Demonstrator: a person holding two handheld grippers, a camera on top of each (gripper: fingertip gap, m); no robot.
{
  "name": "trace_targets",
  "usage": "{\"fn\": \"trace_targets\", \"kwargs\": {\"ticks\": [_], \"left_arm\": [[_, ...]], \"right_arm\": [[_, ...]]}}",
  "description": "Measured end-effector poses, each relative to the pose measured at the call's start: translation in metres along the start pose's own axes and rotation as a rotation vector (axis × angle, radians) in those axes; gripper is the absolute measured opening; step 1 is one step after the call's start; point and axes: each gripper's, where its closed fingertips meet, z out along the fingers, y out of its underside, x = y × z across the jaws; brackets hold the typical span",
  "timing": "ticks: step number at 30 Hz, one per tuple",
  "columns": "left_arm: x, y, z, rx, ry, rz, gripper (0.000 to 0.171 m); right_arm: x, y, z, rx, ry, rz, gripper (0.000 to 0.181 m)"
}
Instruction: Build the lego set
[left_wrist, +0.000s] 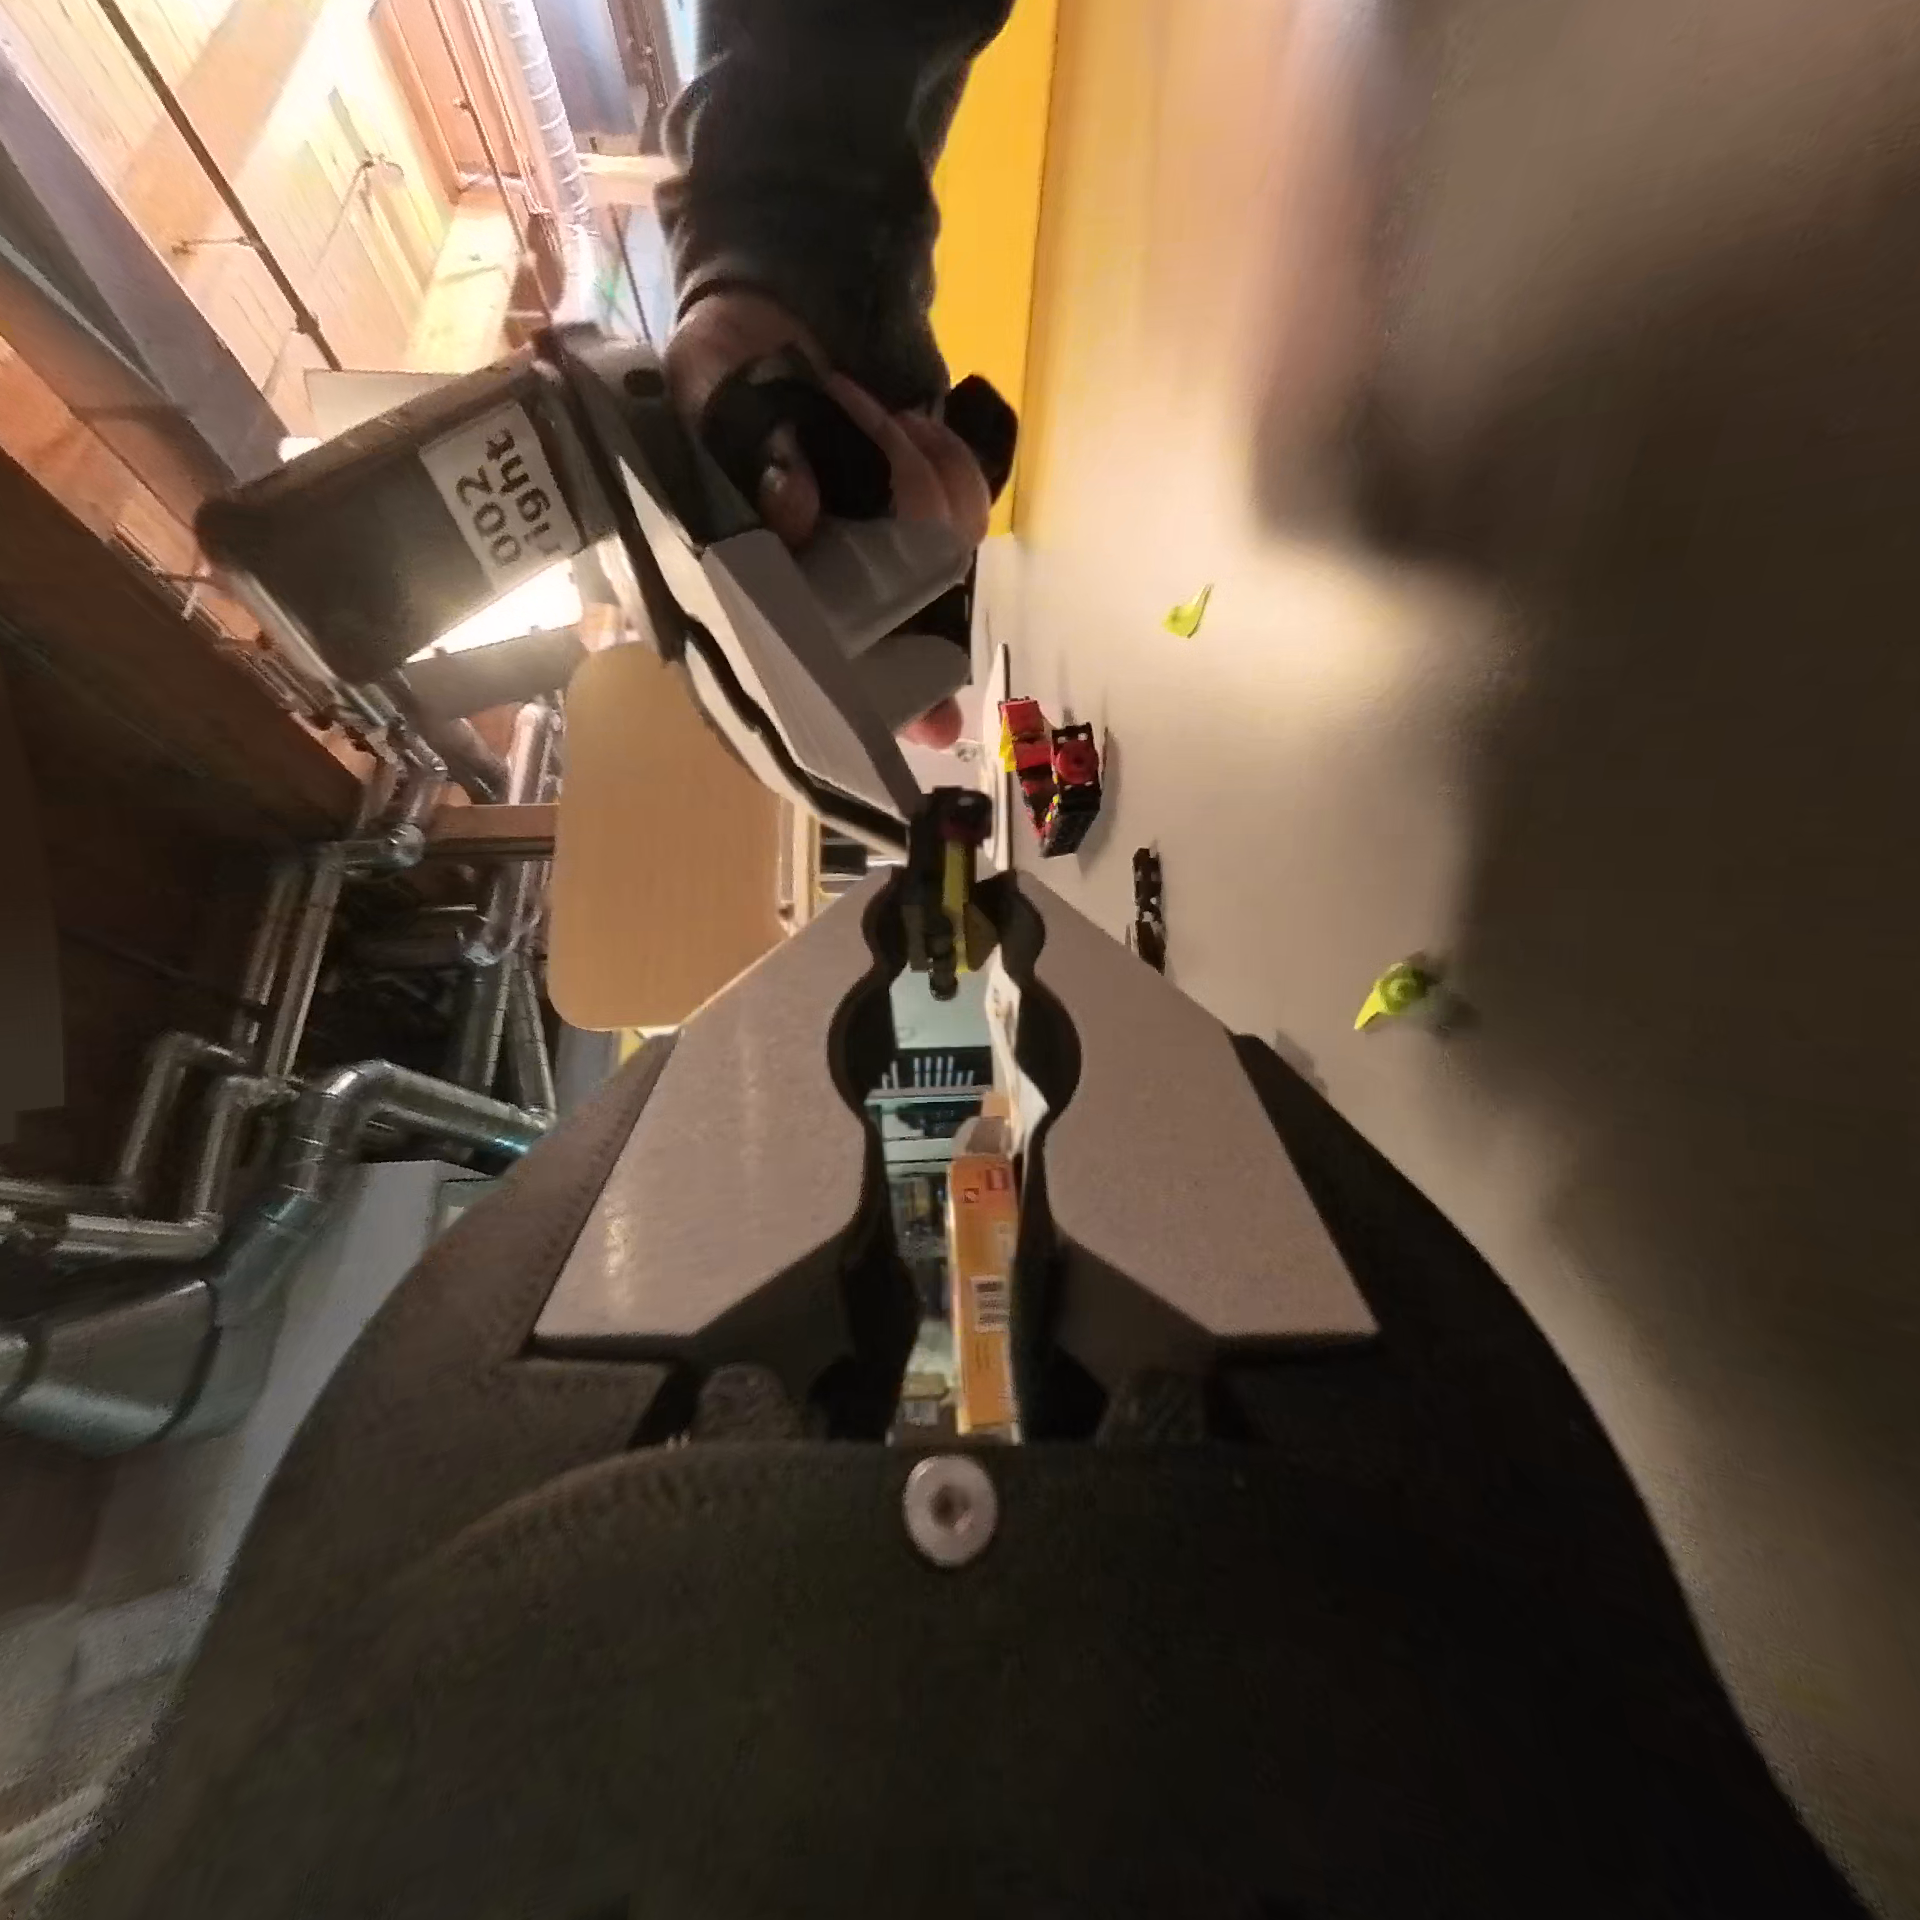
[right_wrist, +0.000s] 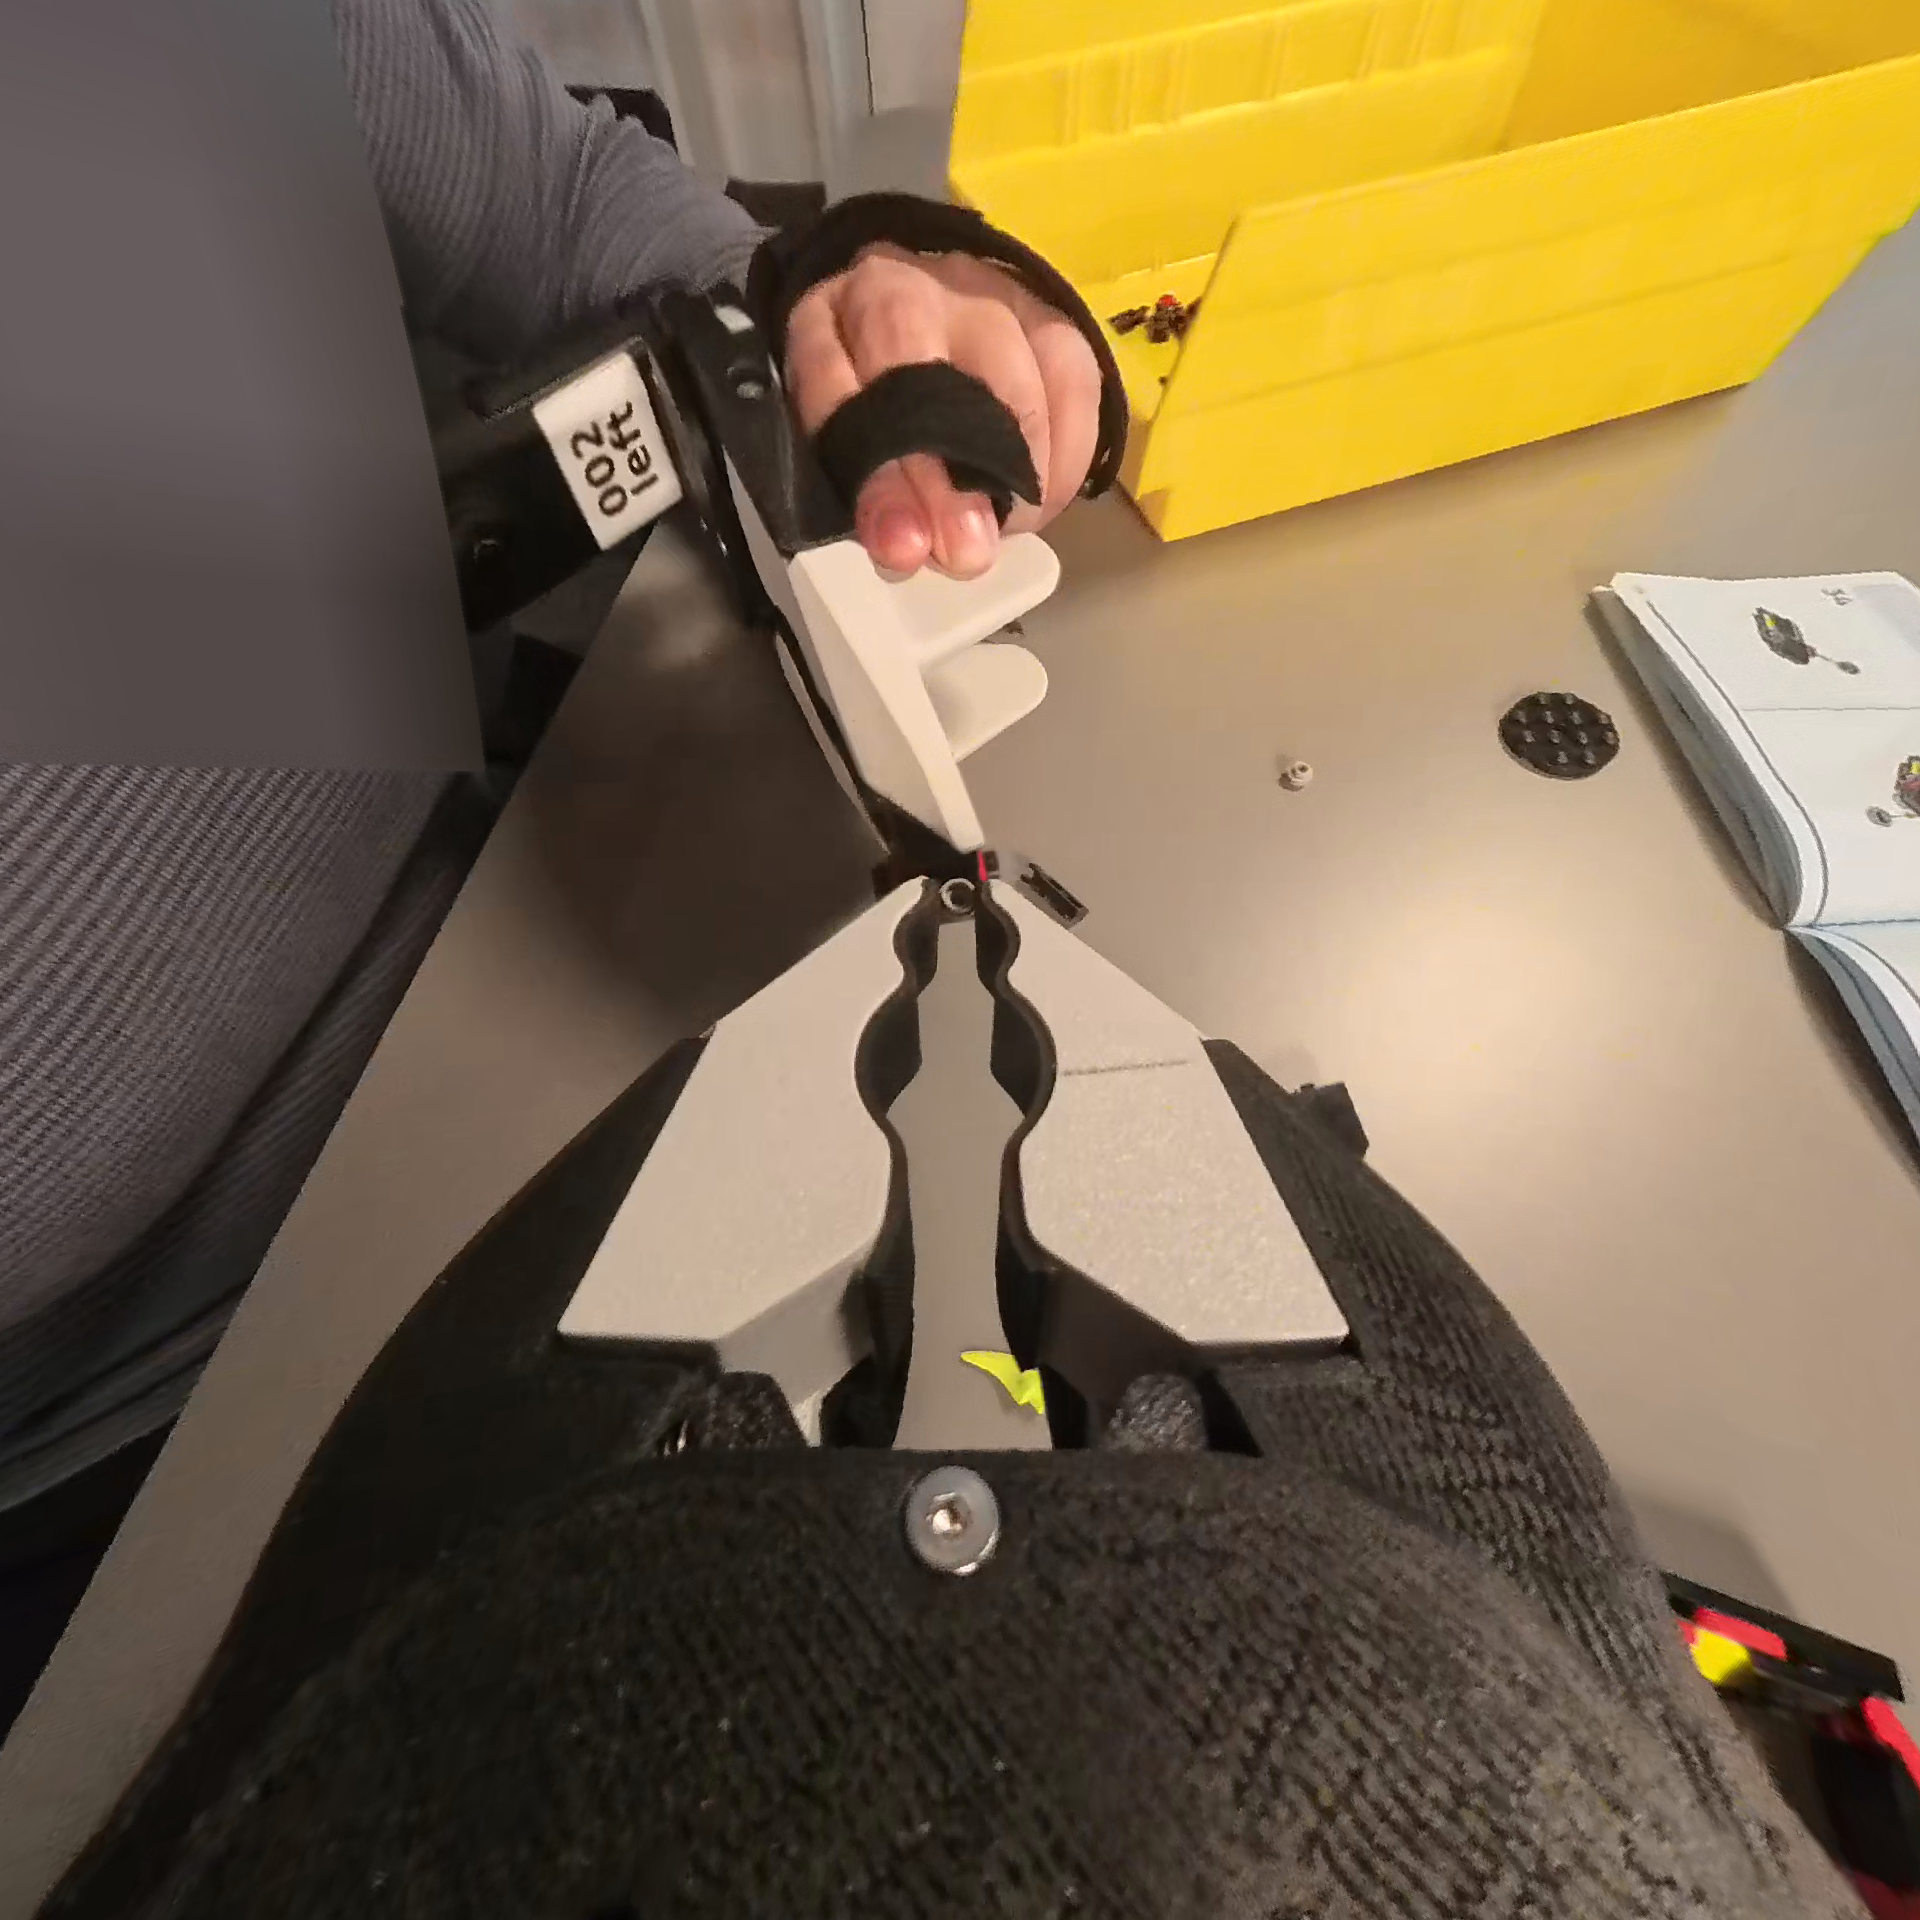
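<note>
My left gripper (left_wrist: 940, 914) clenched on a small black-and-yellow lego assembly (left_wrist: 943, 894), my right gripper (right_wrist: 958, 896) clenched on a tiny grey piece (right_wrist: 954, 900) (tips meeting above the bench (right_wrist: 1299, 987)), instruction booklet (right_wrist: 1766, 748) at 2 o'clock, yellow bin (right_wrist: 1455, 260) at 1 o'clock.

The right part of the table (left_wrist: 1558, 727) is lost in blur in the left wrist view. The small piece (right_wrist: 954, 896) between the right gripper's (right_wrist: 958, 902) fingertips is mostly hidden. The instruction booklet (right_wrist: 1787, 748) and the red and black assembly (right_wrist: 1829, 1704) are cut off by the right edge. The bits inside the yellow bin (right_wrist: 1455, 291) are too small to be told.
</note>
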Motion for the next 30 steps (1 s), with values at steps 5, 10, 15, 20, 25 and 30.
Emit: {"fn": "trace_targets", "kwargs": {"ticks": [5,10,15,20,25,30], "left_arm": [[-0.001,-0.003,0.000,-0.010,-0.028,0.058,0.016],[-0.003,-0.003,-0.001,-0.008,-0.038,0.067,0.016],[-0.004,-0.003,0.000,-0.006,-0.044,0.072,0.016],[-0.001,-0.002,0.001,-0.014,-0.030,0.054,0.016],[-0.006,0.009,0.002,-0.023,-0.016,-0.057,0.016],[-0.008,0.014,0.005,-0.028,0.010,-0.120,0.016]], "right_arm": [[-0.002,-0.002,0.002,-0.037,-0.012,-0.022,0.005],[-0.003,-0.002,0.001,-0.063,-0.005,-0.045,0.005],[-0.003,-0.001,0.001,-0.068,0.005,-0.057,0.007],[-0.003,-0.003,-0.003,-0.047,0.043,-0.096,0.029],[0.002,0.004,-0.005,-0.069,0.239,-0.318,0.045],[0.016,0.008,0.002,-0.187,0.575,-0.730,0.044]]}}
